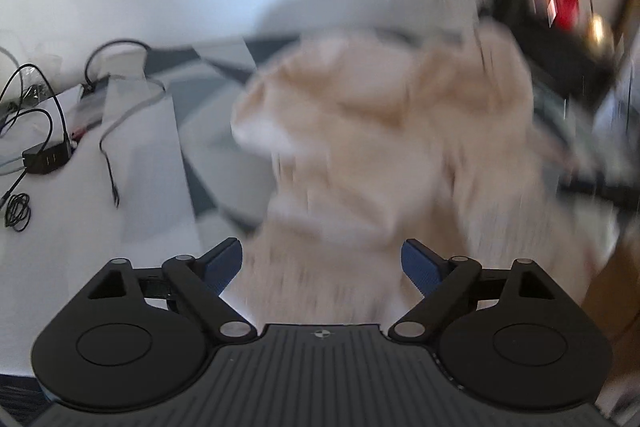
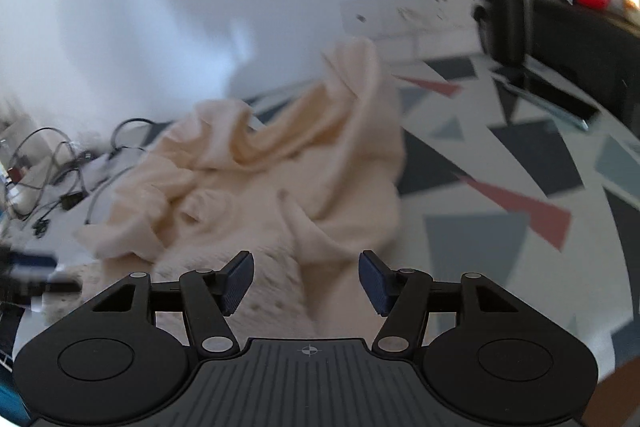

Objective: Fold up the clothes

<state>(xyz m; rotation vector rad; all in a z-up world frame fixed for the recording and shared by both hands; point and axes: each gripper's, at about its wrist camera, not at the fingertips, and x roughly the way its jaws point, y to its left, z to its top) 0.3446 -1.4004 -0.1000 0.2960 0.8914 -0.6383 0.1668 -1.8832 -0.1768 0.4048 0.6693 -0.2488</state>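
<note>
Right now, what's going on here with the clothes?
A person holds two grippers over a crumpled cream garment lying in a heap on a patterned cloth. The left gripper and the right gripper are both open and grip nothing. No fold is made yet. Cables lie off to the left.

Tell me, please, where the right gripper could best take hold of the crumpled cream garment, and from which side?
Probably the raised fold of the cream garment, just ahead of the open right gripper. It stands up as a ridge the fingers can straddle, so come straight forward and down from the near side. The open left gripper holds nothing.
</note>
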